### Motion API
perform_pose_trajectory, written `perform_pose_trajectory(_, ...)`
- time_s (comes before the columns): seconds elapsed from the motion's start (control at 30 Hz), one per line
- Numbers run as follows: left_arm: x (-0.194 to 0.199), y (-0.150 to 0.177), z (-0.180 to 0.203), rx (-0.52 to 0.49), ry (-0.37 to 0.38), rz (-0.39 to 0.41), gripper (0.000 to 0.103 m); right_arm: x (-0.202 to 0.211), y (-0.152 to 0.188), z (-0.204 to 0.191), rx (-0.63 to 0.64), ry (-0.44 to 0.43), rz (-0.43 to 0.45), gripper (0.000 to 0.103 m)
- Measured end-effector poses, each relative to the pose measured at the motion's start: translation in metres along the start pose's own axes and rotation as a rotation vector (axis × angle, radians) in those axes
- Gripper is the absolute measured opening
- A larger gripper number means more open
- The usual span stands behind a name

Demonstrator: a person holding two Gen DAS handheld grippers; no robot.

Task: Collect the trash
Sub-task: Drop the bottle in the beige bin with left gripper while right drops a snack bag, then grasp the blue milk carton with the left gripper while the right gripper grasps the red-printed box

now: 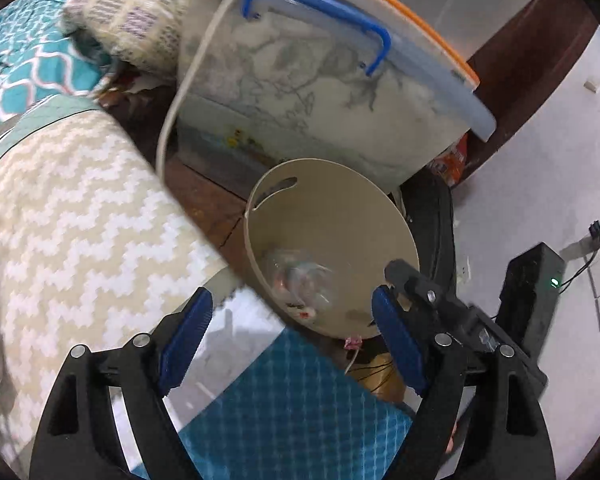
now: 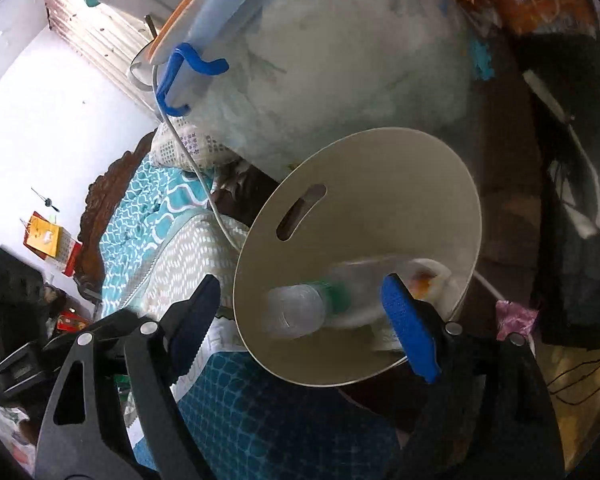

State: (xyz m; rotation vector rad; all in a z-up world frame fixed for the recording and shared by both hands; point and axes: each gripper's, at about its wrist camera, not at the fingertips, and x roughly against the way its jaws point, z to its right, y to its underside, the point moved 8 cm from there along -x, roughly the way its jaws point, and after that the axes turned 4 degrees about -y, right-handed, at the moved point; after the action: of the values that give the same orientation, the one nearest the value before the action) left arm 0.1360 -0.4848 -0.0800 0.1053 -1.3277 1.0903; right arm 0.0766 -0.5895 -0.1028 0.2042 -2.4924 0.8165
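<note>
Bedside clutter: my left gripper [image 1: 290, 336] and right gripper [image 2: 304, 316] both gape empty above bin [image 2: 416, 152]; bottle [image 2: 300, 312] lies crosswise inside, nearer right.

A lidded clear storage box [image 1: 320, 92] stands beside a chevron blanket [image 1: 68, 216].

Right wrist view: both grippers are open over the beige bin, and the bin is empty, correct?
Not quite. The beige bin is not empty: the right wrist view shows a clear plastic bottle lying inside it. The rest holds: the left gripper and right gripper are both open, with nothing between their jaws.
</note>
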Motion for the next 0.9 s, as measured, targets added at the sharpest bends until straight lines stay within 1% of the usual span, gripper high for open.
perform_pose_trajectory(0.07, 0.020, 0.012, -0.010, 0.026, 0.005, 0.022, 0.078, 0.002, 0.000, -0.001, 0.021, 0.011, 0.026, 0.083)
perform_pose_trajectory(0.1, 0.032, 0.023, -0.017, 0.028, 0.000, 0.029, 0.078, 0.007, -0.001, -0.003, 0.037, 0.022, 0.053, 0.083)
perform_pose_trajectory(0.17, 0.053, 0.041, -0.031, 0.025, -0.025, 0.042, 0.078, 0.014, -0.001, -0.007, 0.060, 0.043, 0.085, 0.083)
perform_pose_trajectory(0.27, 0.097, 0.076, -0.062, 0.021, -0.095, 0.078, 0.078, 0.023, -0.002, -0.017, 0.104, 0.066, 0.122, 0.083)
perform_pose_trajectory(0.3, 0.110, 0.087, -0.074, 0.023, -0.120, 0.092, 0.078, 0.027, 0.001, -0.026, 0.121, 0.061, 0.136, 0.083)
perform_pose_trajectory(0.37, 0.145, 0.111, -0.102, 0.038, -0.187, 0.122, 0.078, 0.029, 0.008, -0.039, 0.116, 0.018, 0.128, 0.082)
perform_pose_trajectory(0.43, 0.180, 0.135, -0.133, 0.073, -0.259, 0.153, 0.078, 0.024, 0.023, -0.065, 0.139, -0.037, 0.093, 0.081)
perform_pose_trajectory(0.47, 0.196, 0.146, -0.150, 0.100, -0.298, 0.167, 0.078, 0.022, 0.030, -0.076, 0.160, -0.050, 0.081, 0.079)
perform_pose_trajectory(0.5, 0.210, 0.154, -0.165, 0.128, -0.334, 0.180, 0.078, 0.017, 0.042, -0.098, 0.202, -0.080, 0.056, 0.078)
perform_pose_trajectory(0.53, 0.229, 0.168, -0.191, 0.177, -0.391, 0.196, 0.078, 0.014, 0.050, -0.111, 0.223, -0.100, 0.040, 0.075)
perform_pose_trajectory(0.6, 0.253, 0.183, -0.223, 0.256, -0.460, 0.218, 0.078, 0.005, 0.075, -0.145, 0.275, -0.158, -0.016, 0.070)
perform_pose_trajectory(0.63, 0.268, 0.193, -0.244, 0.312, -0.491, 0.237, 0.078, -0.002, 0.090, -0.162, 0.303, -0.187, -0.054, 0.066)
perform_pose_trajectory(0.7, 0.291, 0.210, -0.281, 0.418, -0.531, 0.260, 0.078, -0.015, 0.124, -0.195, 0.361, -0.241, -0.143, 0.060)
perform_pose_trajectory(0.73, 0.305, 0.219, -0.301, 0.477, -0.534, 0.281, 0.078, -0.022, 0.146, -0.213, 0.389, -0.272, -0.196, 0.056)
perform_pose_trajectory(0.77, 0.317, 0.225, -0.319, 0.520, -0.535, 0.304, 0.078, -0.027, 0.167, -0.231, 0.416, -0.302, -0.245, 0.055)
perform_pose_trajectory(0.8, 0.325, 0.228, -0.333, 0.552, -0.546, 0.322, 0.078, -0.029, 0.181, -0.242, 0.436, -0.319, -0.274, 0.055)
perform_pose_trajectory(0.83, 0.333, 0.233, -0.353, 0.591, -0.577, 0.334, 0.077, -0.032, 0.201, -0.257, 0.466, -0.337, -0.309, 0.055)
perform_pose_trajectory(0.87, 0.335, 0.234, -0.364, 0.609, -0.595, 0.331, 0.077, -0.035, 0.224, -0.277, 0.508, -0.357, -0.348, 0.055)
perform_pose_trajectory(0.9, 0.334, 0.235, -0.373, 0.617, -0.606, 0.324, 0.077, -0.037, 0.239, -0.288, 0.537, -0.368, -0.370, 0.055)
